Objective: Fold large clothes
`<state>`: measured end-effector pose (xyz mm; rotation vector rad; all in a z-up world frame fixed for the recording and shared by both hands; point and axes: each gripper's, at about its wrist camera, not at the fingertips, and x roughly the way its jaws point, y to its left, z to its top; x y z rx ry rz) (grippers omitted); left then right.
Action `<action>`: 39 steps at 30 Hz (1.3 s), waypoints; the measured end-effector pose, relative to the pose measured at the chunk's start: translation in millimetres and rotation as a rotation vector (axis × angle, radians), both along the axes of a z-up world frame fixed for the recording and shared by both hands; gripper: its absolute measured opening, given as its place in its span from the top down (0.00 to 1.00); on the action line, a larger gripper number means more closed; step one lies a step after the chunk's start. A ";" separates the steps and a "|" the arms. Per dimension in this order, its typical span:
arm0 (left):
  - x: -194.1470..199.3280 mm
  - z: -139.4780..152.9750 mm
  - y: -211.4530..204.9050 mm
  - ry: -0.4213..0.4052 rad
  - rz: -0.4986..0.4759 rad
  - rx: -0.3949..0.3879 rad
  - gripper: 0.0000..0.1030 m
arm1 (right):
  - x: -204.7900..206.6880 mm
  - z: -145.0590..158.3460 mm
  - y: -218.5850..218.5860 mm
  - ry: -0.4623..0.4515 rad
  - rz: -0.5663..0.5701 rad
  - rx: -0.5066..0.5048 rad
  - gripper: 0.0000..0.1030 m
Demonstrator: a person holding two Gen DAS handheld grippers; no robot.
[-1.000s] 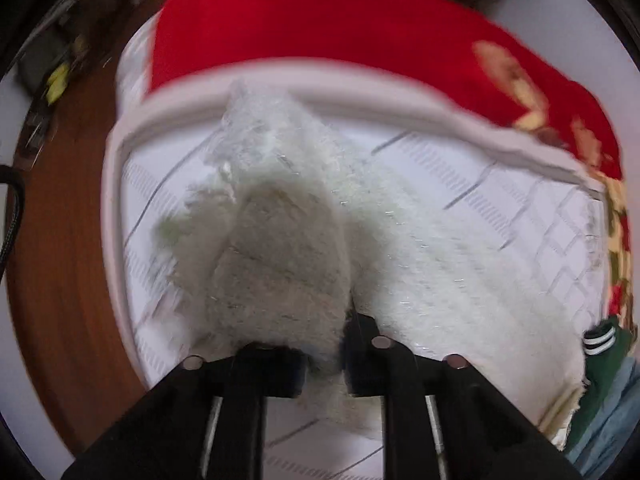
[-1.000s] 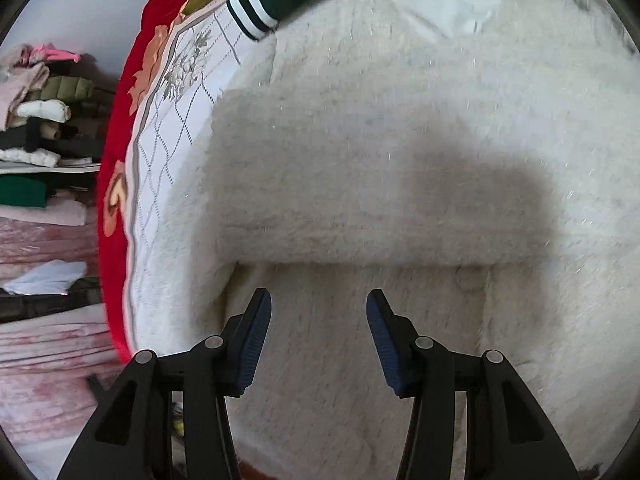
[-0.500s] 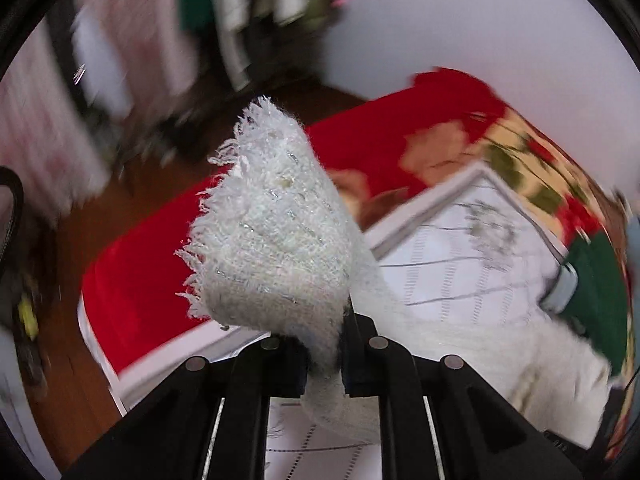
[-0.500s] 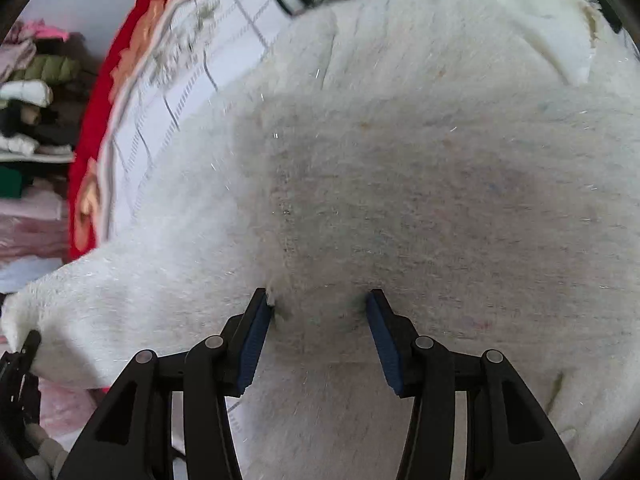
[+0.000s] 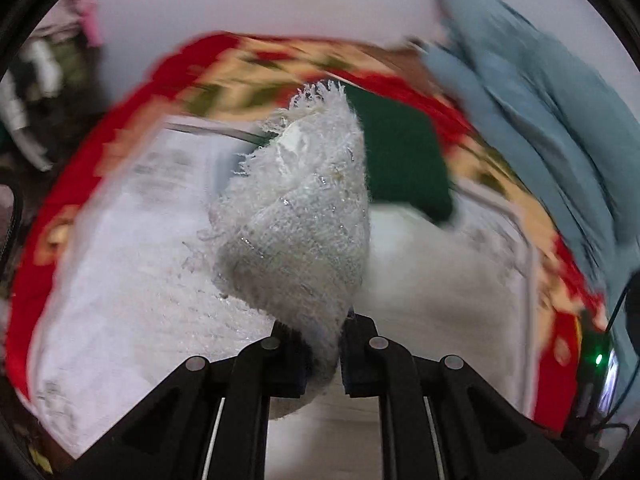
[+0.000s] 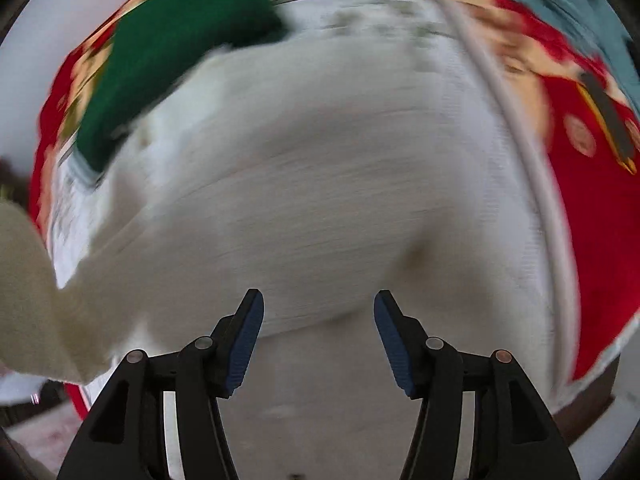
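Currently left gripper (image 5: 322, 354) is clamped on a fringed corner of the white fuzzy garment (image 5: 296, 216), fabric rising toward 12 o'clock. Right gripper (image 6: 319, 334) has just been opening, nothing between its jaws; the garment's body (image 6: 320, 184) spreads at its 12 o'clock on the bed cover (image 6: 592, 208).

You have a white fluffy garment (image 5: 304, 216) with glinting silvery threads and a frayed edge; in the right wrist view the same garment (image 6: 340, 200) reads as blurred off-white. At about one o'clock from its raised flap lies a dark green garment (image 5: 400, 160); in the right wrist view, at ten o'clock, its cuff shows white stripes. Under both you see a bedspread (image 5: 132, 128), white and faintly gridded in the middle, bordered in bright red with cream and olive flowers. At two o'clock a pale blue cloth (image 5: 532, 104) hangs. Your right gripper (image 6: 319, 312) is black with blue pads (image 6: 246, 344); your left gripper (image 5: 322, 344) is black.
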<state>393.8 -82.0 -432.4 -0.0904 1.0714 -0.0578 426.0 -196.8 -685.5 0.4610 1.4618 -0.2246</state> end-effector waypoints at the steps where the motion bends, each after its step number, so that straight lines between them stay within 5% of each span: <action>1: -1.2 -9.5 -24.9 0.017 -0.033 0.006 0.91 | -0.2 1.8 -18.2 -0.004 -0.017 -0.007 0.42; 8: -6.5 -80.7 -117.4 0.185 -0.097 0.098 0.82 | 2.0 4.2 -101.3 -0.006 -0.014 -0.074 0.42; 10: -6.7 -84.4 -118.2 0.189 -0.091 0.078 0.63 | 0.9 1.9 -120.1 -0.001 -0.031 -0.045 0.42; 12: -5.3 -83.6 -115.3 0.199 -0.087 0.046 0.11 | -2.9 -1.2 -128.2 0.003 -0.043 -0.012 0.42; 17: -3.4 -80.4 -105.3 0.240 -0.054 0.009 0.09 | -14.8 2.9 -143.1 0.001 -0.062 0.090 0.42; 22: -30.6 -52.7 -42.6 0.236 0.065 -0.011 0.09 | -5.0 15.5 -128.2 -0.075 -0.039 0.255 0.42; 28: -52.0 -47.1 41.7 0.232 0.260 0.142 0.09 | 40.2 5.6 -75.2 -0.094 0.075 0.429 0.42; 32: -61.3 -73.2 81.5 0.285 0.346 0.259 0.09 | 65.8 -30.4 -28.9 0.029 0.242 0.313 0.42; 35: -74.6 -90.3 103.3 0.321 0.399 0.272 0.09 | 75.7 -58.2 -7.3 0.071 0.316 0.243 0.94; 39: -95.8 -99.4 114.3 0.342 0.424 0.238 0.09 | 87.0 -34.1 3.2 -0.069 0.362 0.030 0.94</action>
